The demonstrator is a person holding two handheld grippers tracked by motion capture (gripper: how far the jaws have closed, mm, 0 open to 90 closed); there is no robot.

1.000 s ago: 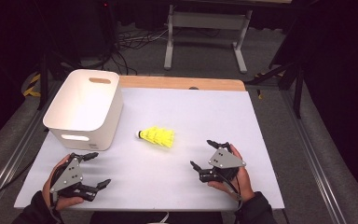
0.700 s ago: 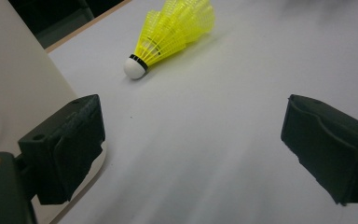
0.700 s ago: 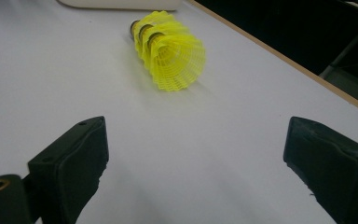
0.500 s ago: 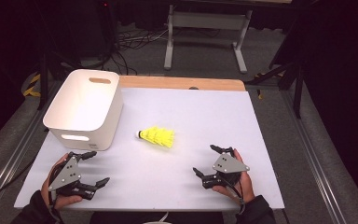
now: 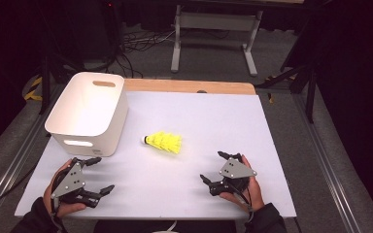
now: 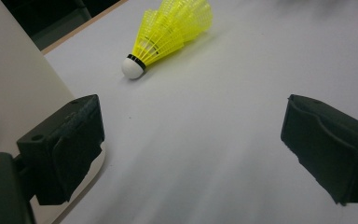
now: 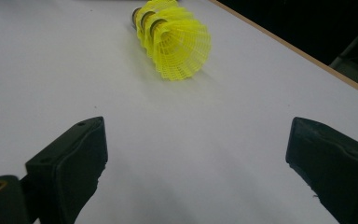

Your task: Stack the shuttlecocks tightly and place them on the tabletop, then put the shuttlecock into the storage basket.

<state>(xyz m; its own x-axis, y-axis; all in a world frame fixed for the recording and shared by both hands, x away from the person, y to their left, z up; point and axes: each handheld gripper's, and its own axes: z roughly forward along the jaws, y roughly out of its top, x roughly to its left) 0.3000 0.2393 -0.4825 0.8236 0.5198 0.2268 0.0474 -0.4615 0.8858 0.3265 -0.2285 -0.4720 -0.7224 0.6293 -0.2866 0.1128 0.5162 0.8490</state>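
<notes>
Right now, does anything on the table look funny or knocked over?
The yellow shuttlecocks lie tipped on their side in the middle of the white table, a few nested together, white cork pointing toward the white bin. Nothing looks spilled or broken.

White-topped table carries a white handled bin and, apparently nested, several yellow shuttlecocks lying sideways.

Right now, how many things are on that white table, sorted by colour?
Yellow: 1, the stack of shuttlecocks lying on its side mid-table.
White: 1, the bin at the table's far left corner.
Black and grey: 2, the left gripper and the right gripper, both open, nothing between their jaws.
Total: 4
</notes>
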